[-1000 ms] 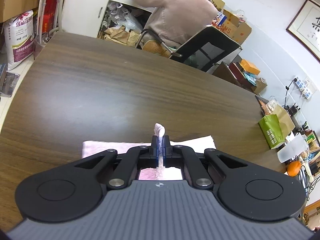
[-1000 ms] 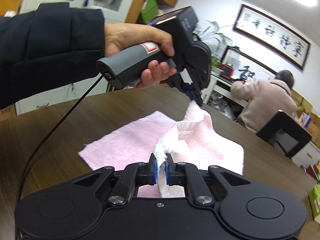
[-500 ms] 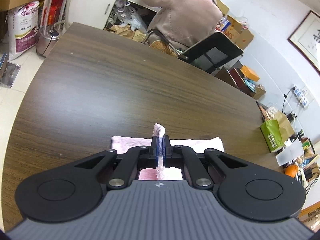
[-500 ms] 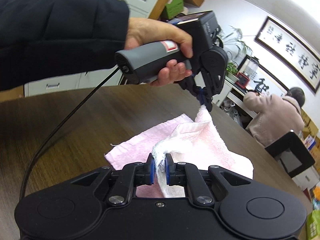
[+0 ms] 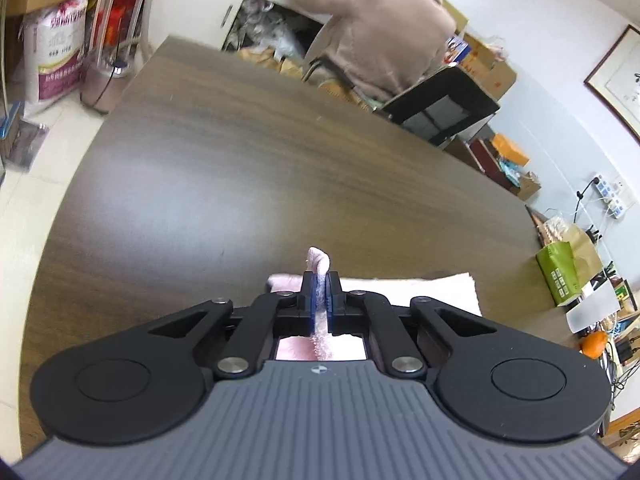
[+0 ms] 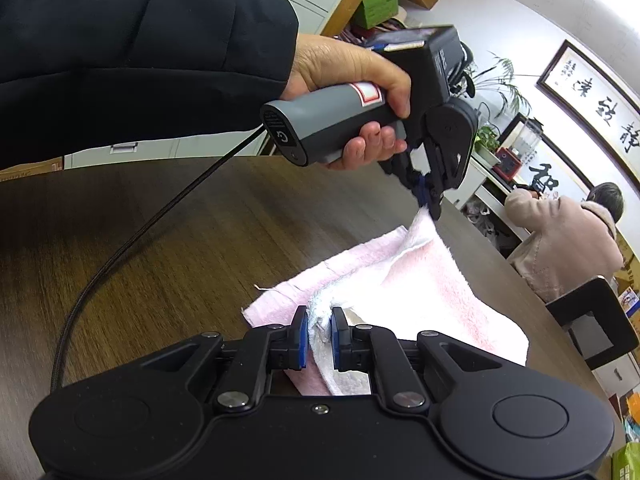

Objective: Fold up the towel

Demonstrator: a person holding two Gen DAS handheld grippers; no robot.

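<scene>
A pale pink towel (image 6: 424, 280) lies on the dark wooden table (image 6: 160, 248), its near edge lifted by both grippers. My left gripper (image 5: 319, 282) is shut on one towel corner, whose tip pokes out above the pads; it also shows in the right wrist view (image 6: 426, 204), holding that corner above the table. My right gripper (image 6: 319, 326) is shut on another bunched towel corner, with the pads a little apart around the thick cloth. The towel's flat edge (image 5: 424, 284) shows just beyond my left fingers.
A black cable (image 6: 132, 236) trails from the left gripper across the table. A person in a beige coat (image 5: 376, 28) sits on a chair (image 5: 440, 104) at the table's far edge. Boxes and a green bag (image 5: 558, 272) stand off the table's right side.
Both grippers have carried their towel corners across the table, folding the raised edge over the flat part. The left gripper has tilted downward. The right pads have parted slightly around the cloth.
</scene>
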